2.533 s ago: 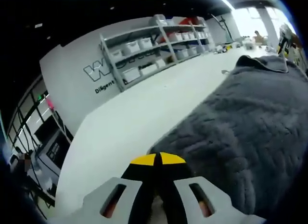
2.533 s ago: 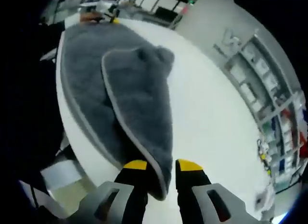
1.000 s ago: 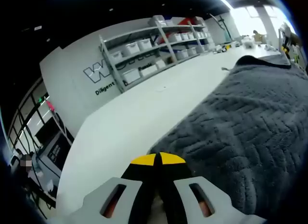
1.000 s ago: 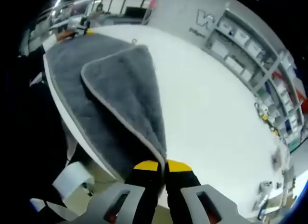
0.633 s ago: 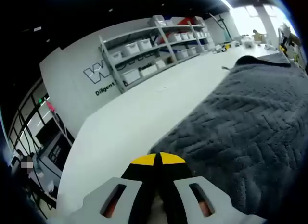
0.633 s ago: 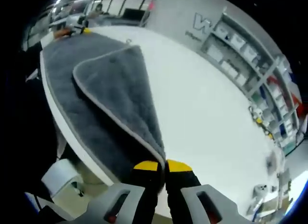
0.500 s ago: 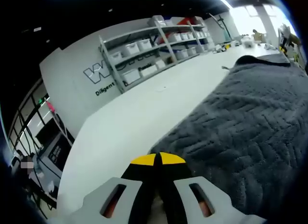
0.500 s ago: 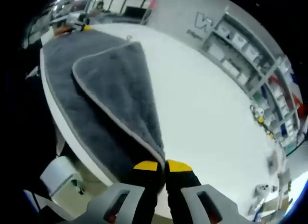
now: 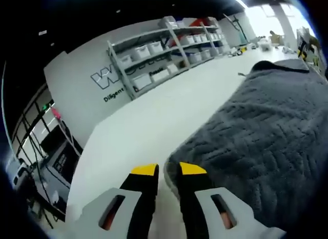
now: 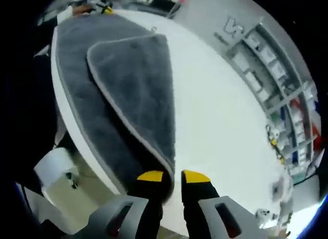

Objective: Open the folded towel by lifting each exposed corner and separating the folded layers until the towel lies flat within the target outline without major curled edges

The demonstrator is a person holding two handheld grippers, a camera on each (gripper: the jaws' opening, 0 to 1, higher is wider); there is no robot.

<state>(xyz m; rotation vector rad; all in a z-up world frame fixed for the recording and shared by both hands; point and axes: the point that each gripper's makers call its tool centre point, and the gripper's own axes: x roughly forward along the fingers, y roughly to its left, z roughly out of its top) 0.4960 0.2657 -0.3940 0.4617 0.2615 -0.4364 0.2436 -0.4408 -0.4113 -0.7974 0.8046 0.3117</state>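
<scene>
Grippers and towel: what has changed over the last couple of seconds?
Both grippers have let go. The left gripper, shut on the towel edge until half a second ago, now stands open beside it. The right gripper closed on its corner, then opened too. The top layer remains folded over on the table.

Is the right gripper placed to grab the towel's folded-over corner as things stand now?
Probably yes. The right gripper stands open at the tip of the grey towel's folded-over flap, the corner beside its jaws, with nothing between on the white table.
</scene>
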